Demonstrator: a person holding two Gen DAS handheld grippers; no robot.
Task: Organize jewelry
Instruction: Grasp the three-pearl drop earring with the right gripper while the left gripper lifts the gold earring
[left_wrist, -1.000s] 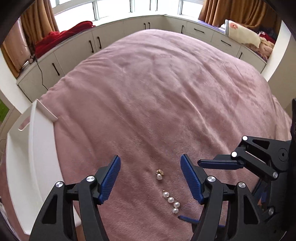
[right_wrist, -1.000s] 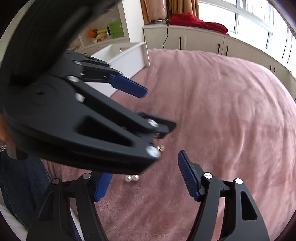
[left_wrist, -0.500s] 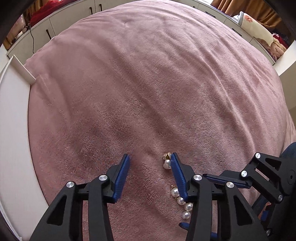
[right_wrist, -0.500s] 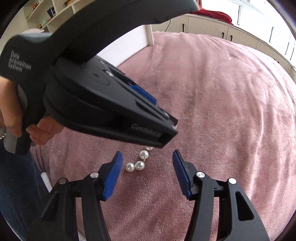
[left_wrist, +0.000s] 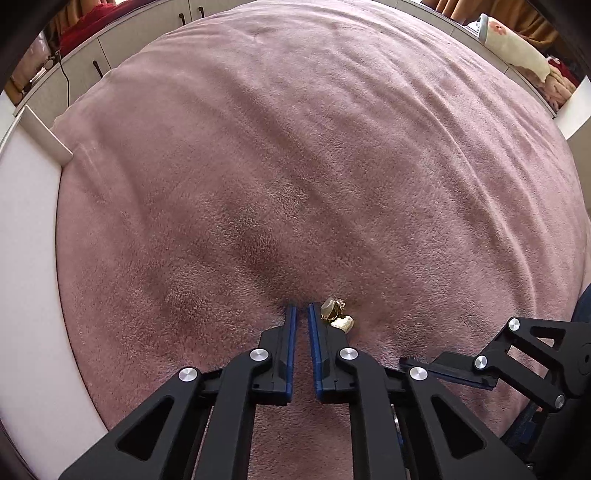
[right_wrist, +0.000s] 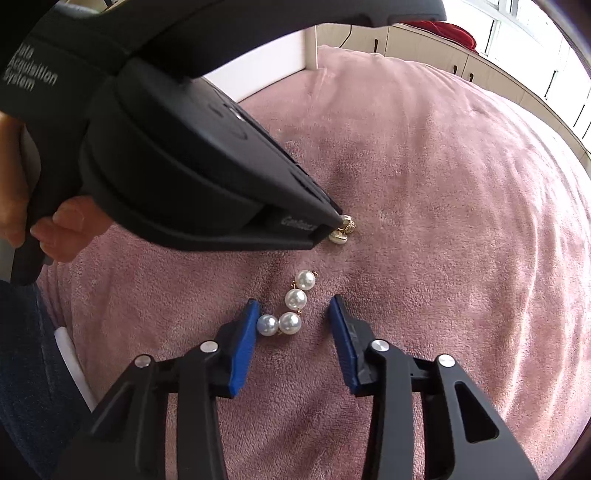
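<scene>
Item one: our left tongs (left_wrist: 301, 308), tips pressed down into the pink blanket (left_wrist: 332, 166) on the bed. The blue pads (left_wrist: 291, 343) stand nearly together with only a narrow slit between them, and nothing is held in that slit. In the right wrist view the same tongs (right_wrist: 334, 221) show as a large black body coming in from the upper left, with our fingers (right_wrist: 70, 229) around the grip.

Item two: a small gold earring (left_wrist: 337, 315) with a pale stone and a heart-shaped drop. It lies on the blanket just outside the right finger of our left tongs, touching or nearly touching it, not between the pads. In the right wrist view the earring (right_wrist: 343, 230) sits at the very tip of the left tongs.

Item three: our right tongs (right_wrist: 293, 314), parted wide, low over the blanket.

Item four: a strand of four pearls (right_wrist: 293, 304) on gold links, bent into a hook shape. It lies between the fingers of our right tongs; the end pearl (right_wrist: 267, 325) is against the left blue pad, while the right pad stands apart from the strand.

Item five: a white board (left_wrist: 26, 258) along the bed edge, well to the left of our left tongs.
</scene>
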